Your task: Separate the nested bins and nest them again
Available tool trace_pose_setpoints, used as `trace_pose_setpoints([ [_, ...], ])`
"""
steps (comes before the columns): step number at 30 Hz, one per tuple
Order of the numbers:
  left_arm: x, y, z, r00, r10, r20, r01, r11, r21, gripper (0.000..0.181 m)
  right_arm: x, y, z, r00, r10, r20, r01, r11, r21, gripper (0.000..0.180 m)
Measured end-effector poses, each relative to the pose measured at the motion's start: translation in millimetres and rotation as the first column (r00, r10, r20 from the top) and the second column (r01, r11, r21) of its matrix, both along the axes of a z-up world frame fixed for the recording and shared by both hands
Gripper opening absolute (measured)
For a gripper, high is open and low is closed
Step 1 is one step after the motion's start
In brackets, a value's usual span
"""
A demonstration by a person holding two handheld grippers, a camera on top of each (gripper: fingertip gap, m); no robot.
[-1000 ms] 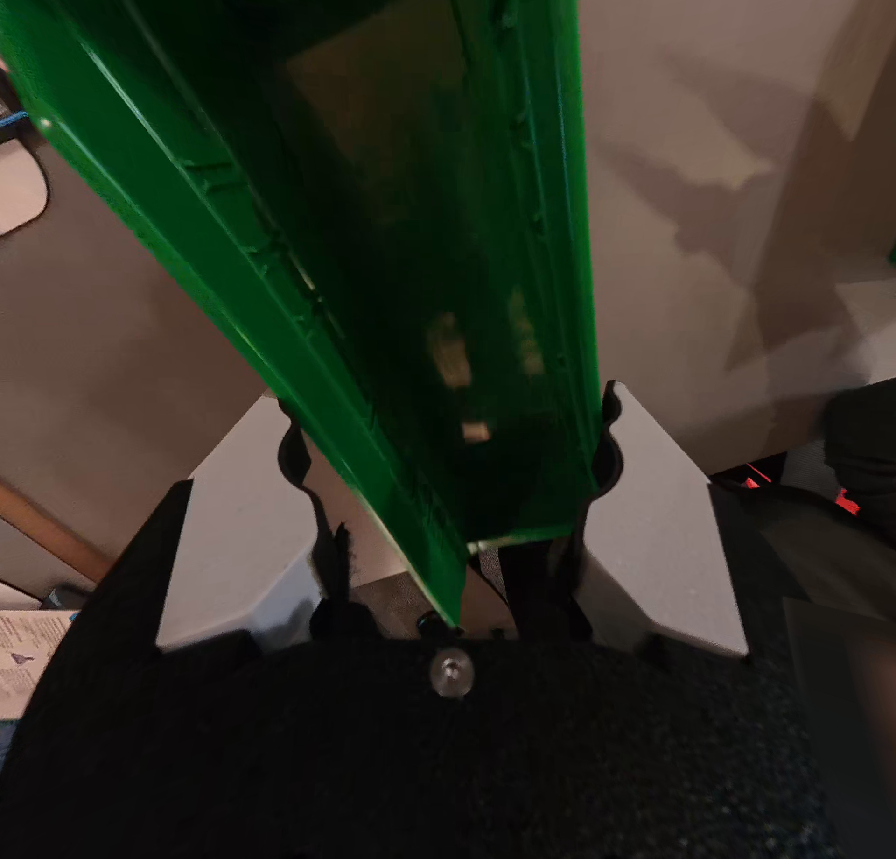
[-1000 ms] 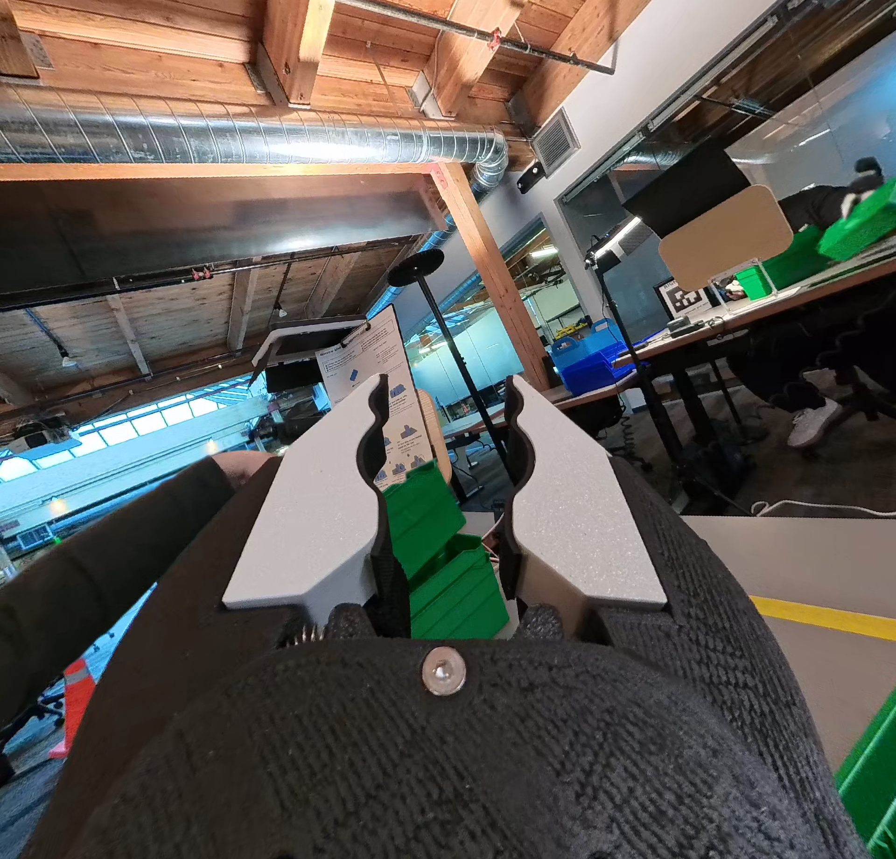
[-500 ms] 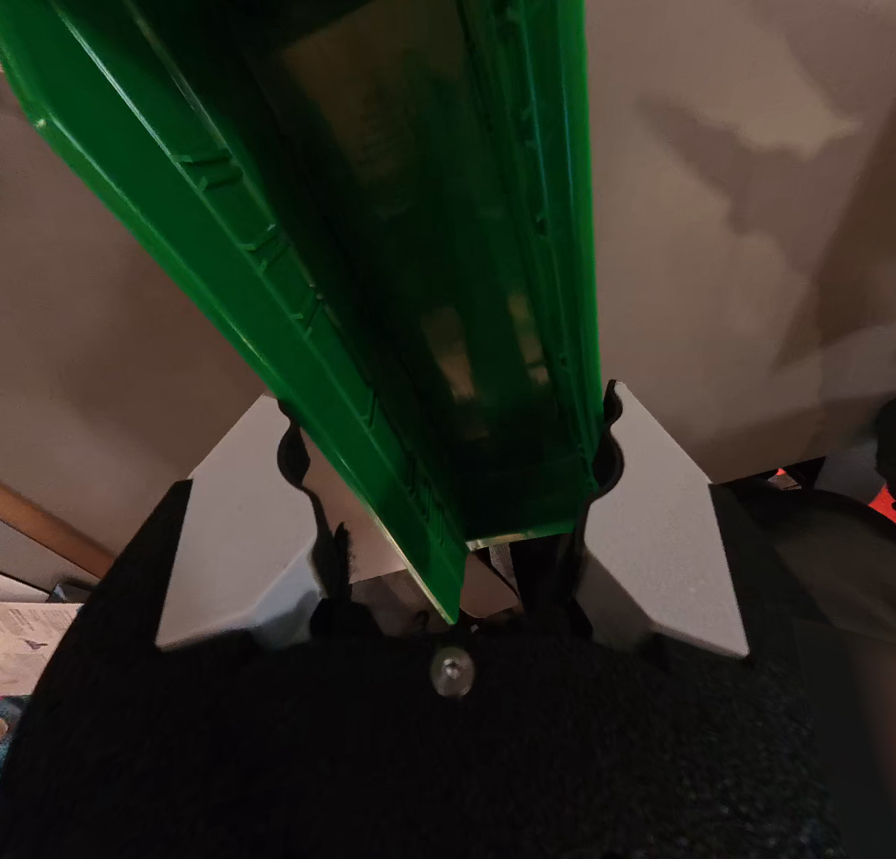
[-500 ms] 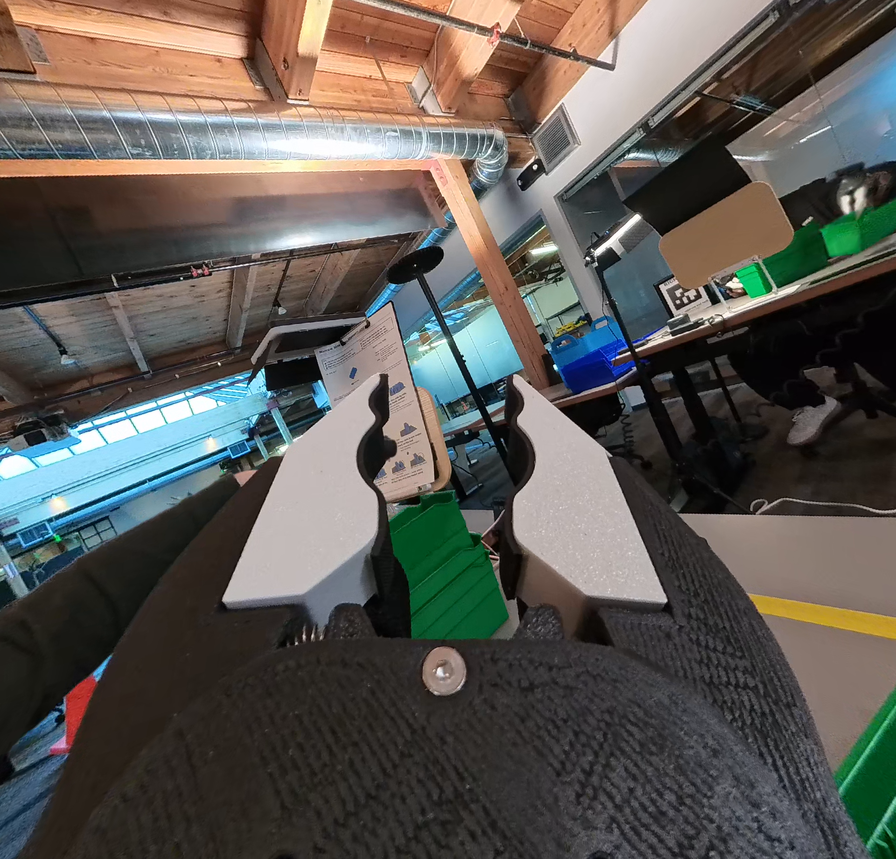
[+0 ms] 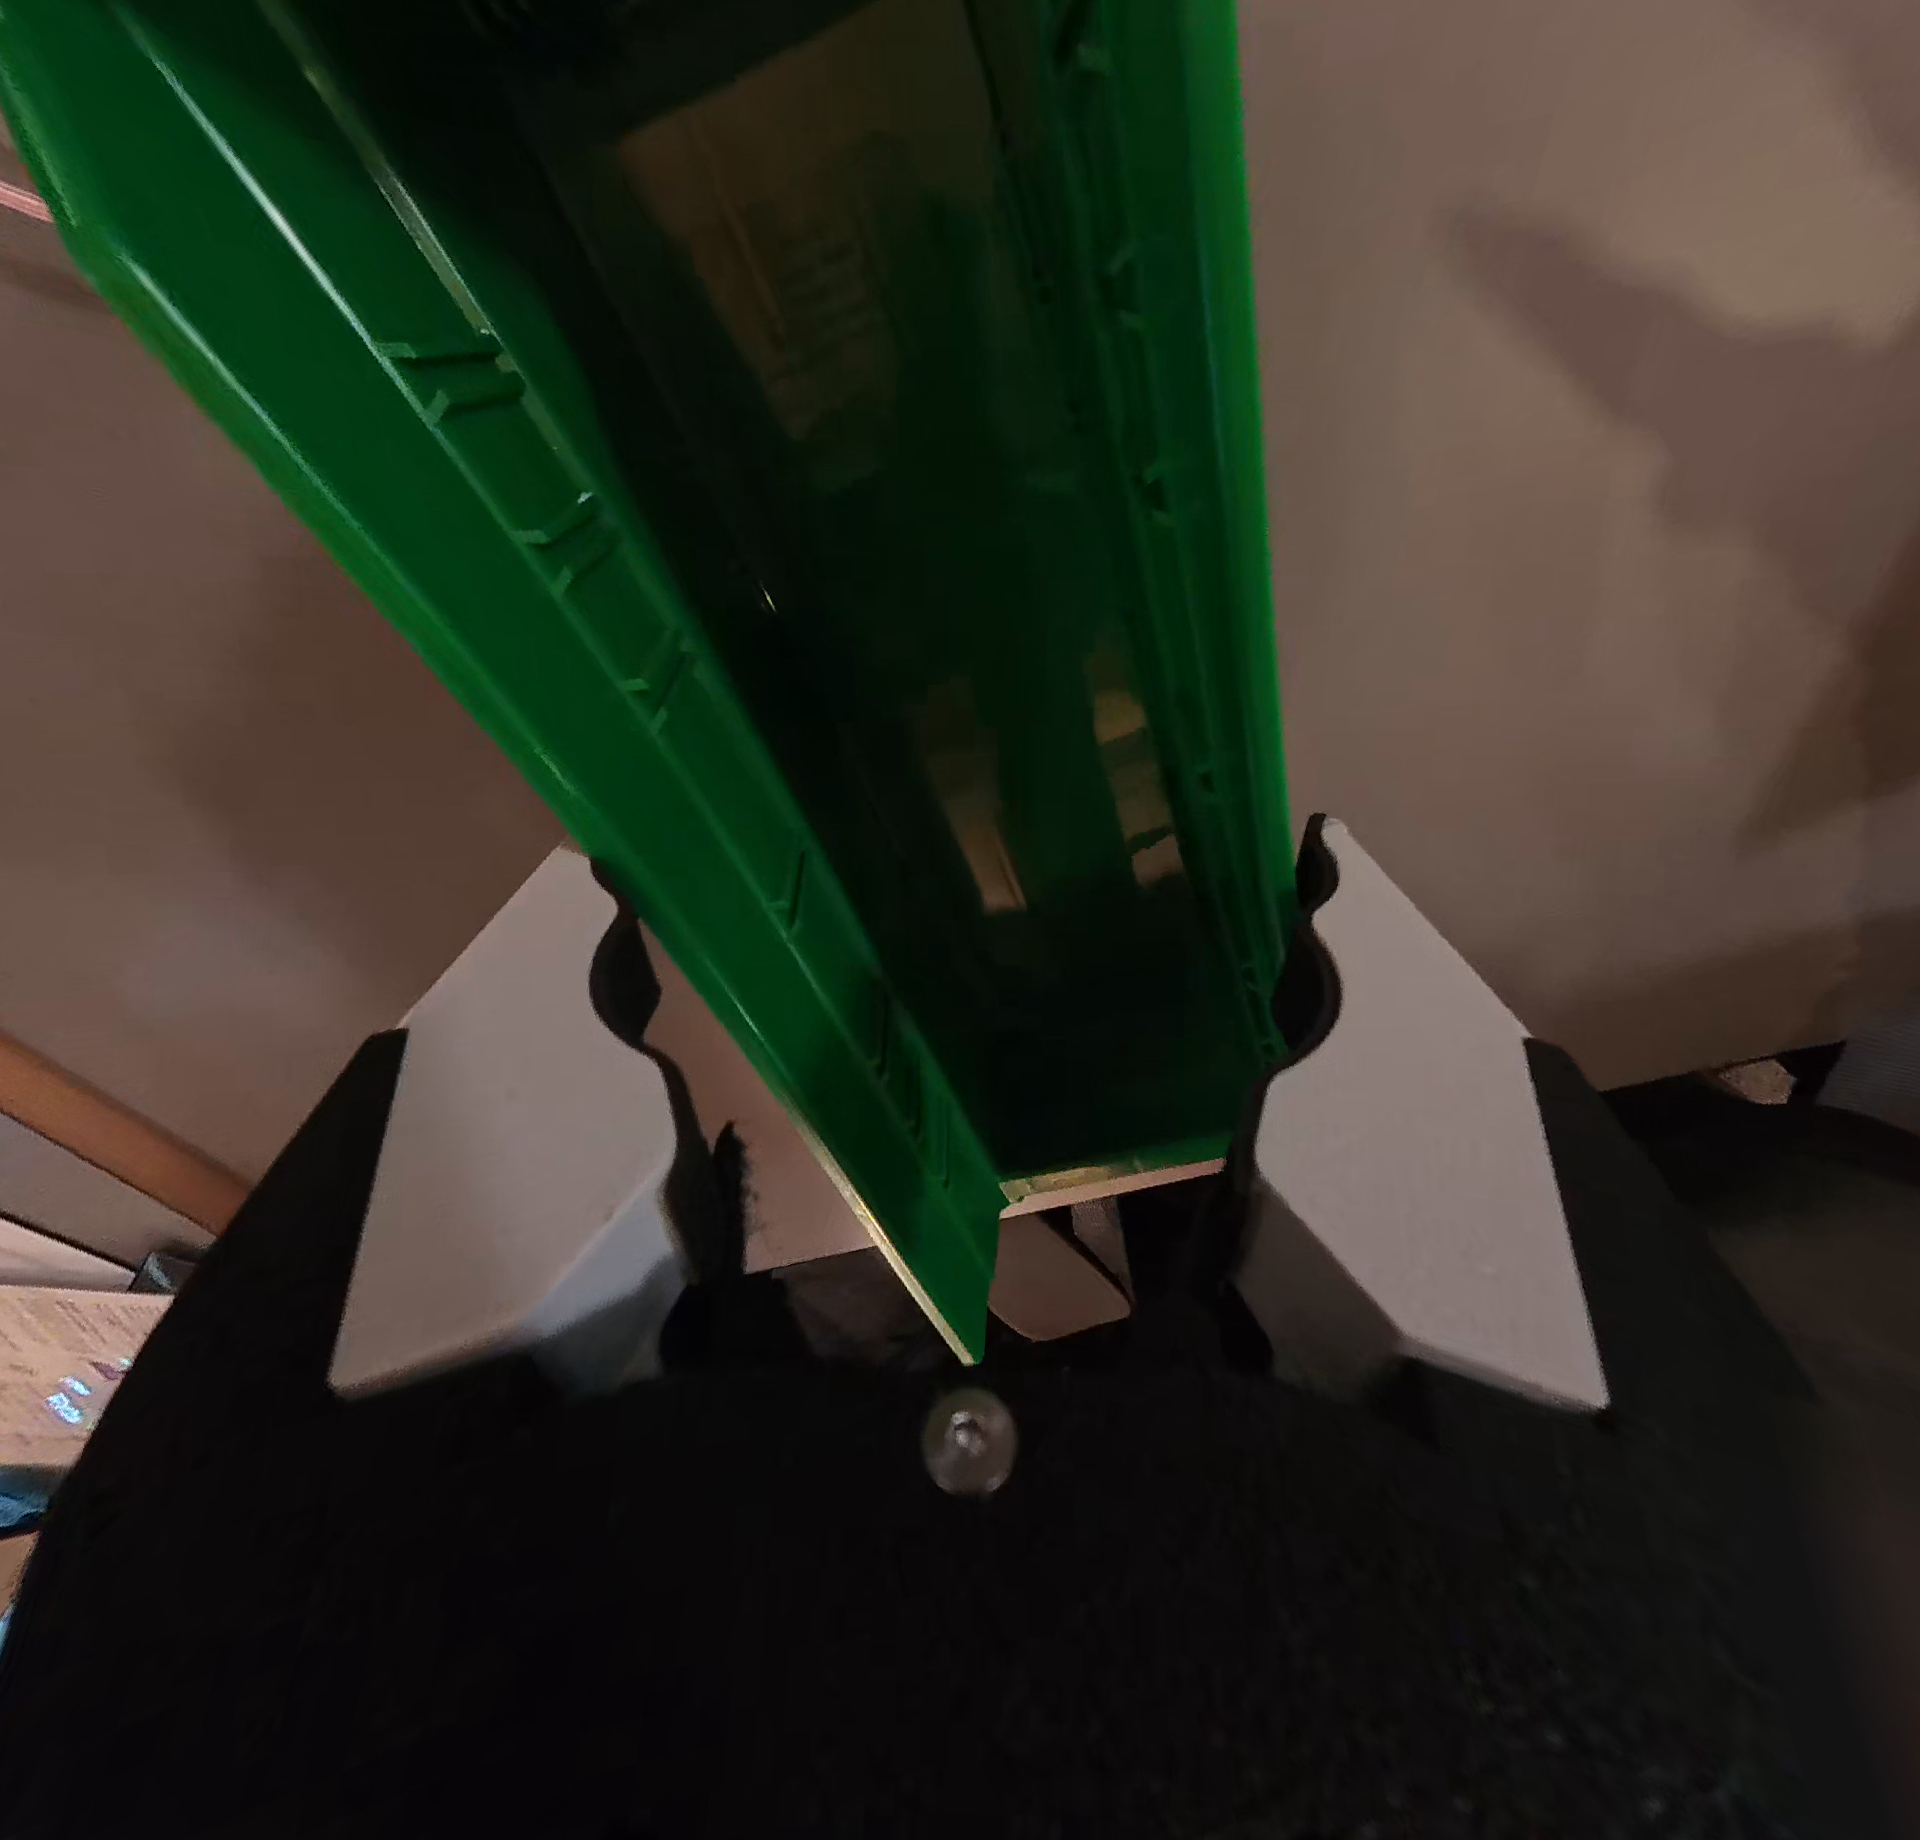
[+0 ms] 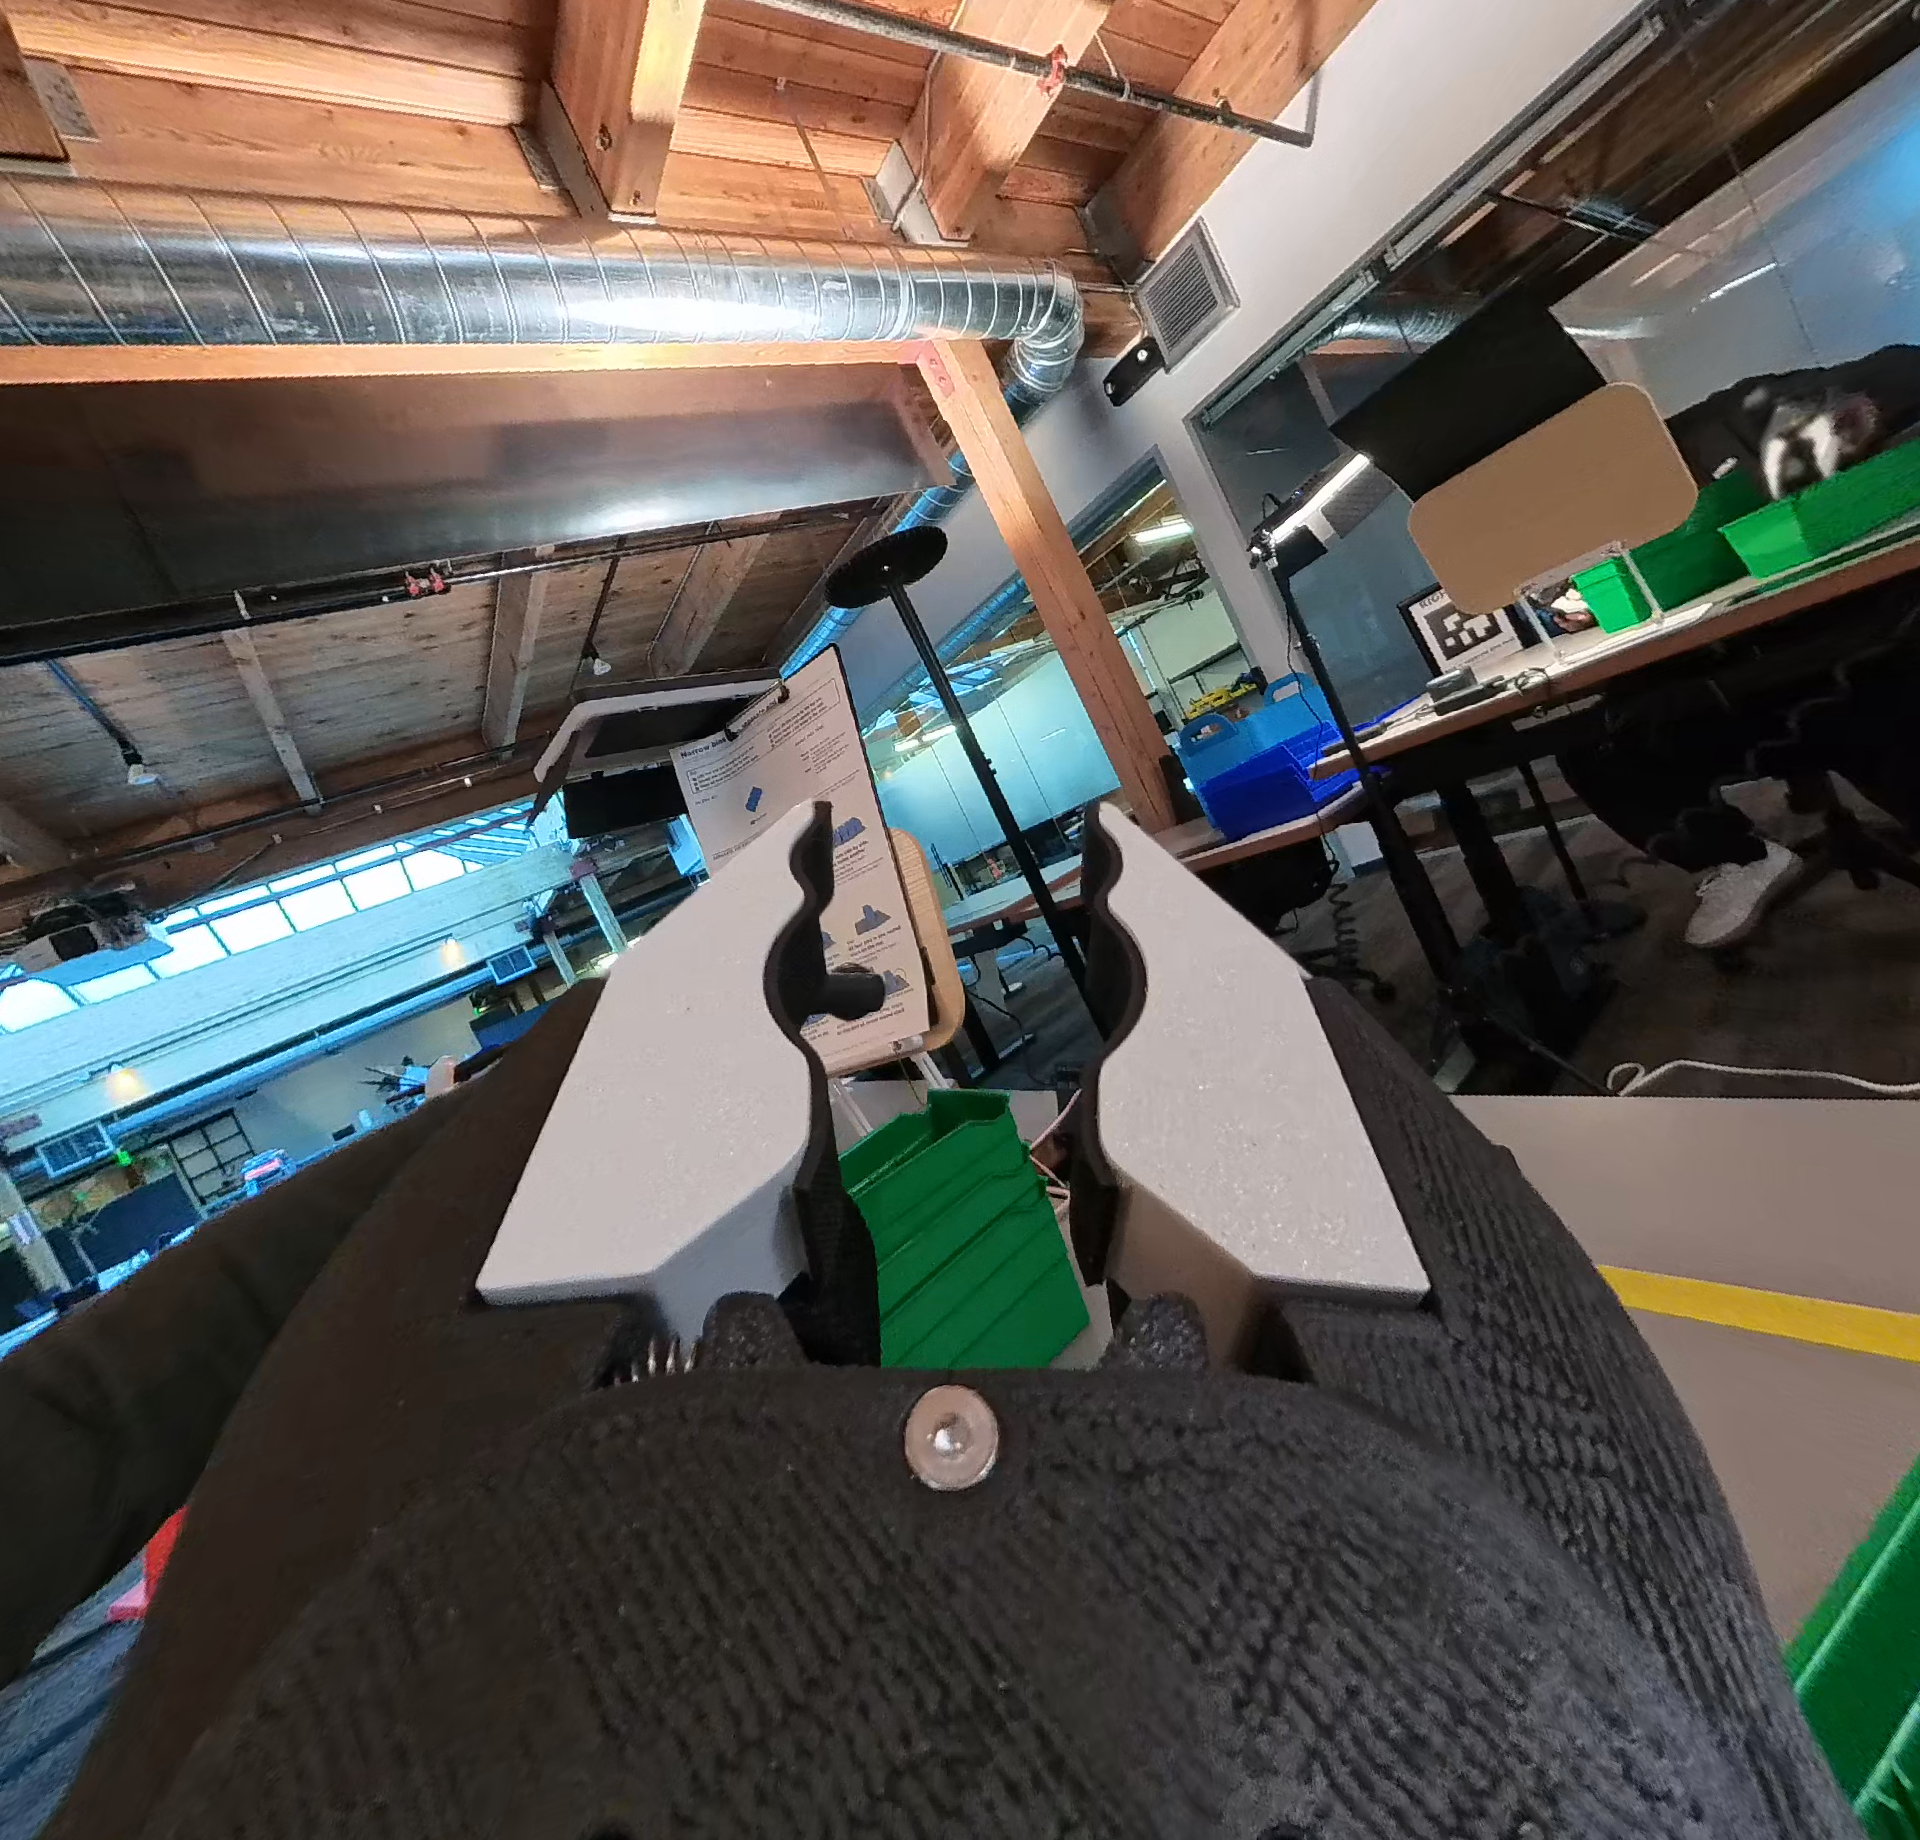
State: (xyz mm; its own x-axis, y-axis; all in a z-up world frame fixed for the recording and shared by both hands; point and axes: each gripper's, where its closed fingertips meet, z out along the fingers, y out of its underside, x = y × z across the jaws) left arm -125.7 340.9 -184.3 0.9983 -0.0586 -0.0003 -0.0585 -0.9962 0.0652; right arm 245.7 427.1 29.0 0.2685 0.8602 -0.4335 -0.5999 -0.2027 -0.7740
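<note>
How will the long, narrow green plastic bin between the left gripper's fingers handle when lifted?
The long, narrow green plastic bin is probably stiff: ribbed rim, straight walls. Likely light, since it looks thin-walled. Glossy plastic, reaching far past the left gripper, so it may slip or pivot.

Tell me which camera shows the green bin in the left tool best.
The left wrist view. The green bin fills the frame, running out from between the left tool fingers, with its ribbed rim and inside clear. The right wrist view shows only green bin walls low behind the open right tool; whether that is the same bin is unclear.
</note>
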Motion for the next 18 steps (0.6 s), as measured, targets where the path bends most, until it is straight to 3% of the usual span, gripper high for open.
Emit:
trace_pose_setpoints([
  [11, 3.9, 3.3, -1.5, 0.998, -0.036, 0.049, 0.033, 0.998, 0.058, 0.138, -6.5, 2.1, -2.5, 1.000, -0.005, 0.021, 0.006, 1.000, -0.012, 0.050],
  [14, -1.2, 14.5, 22.5, 0.999, -0.039, -0.009, 0.040, 0.989, 0.143, 0.150, -2.1, 5.9, -3.3, 0.999, -0.029, 0.014, 0.029, 0.999, -0.028, 0.053],
  [18, 24.4, 49.0, 76.5, 0.996, -0.081, -0.030, 0.087, 0.915, 0.393, 0.146, 6.6, 2.9, 0.6, 1.000, -0.025, -0.009, 0.025, 0.999, -0.028, 0.055],
])
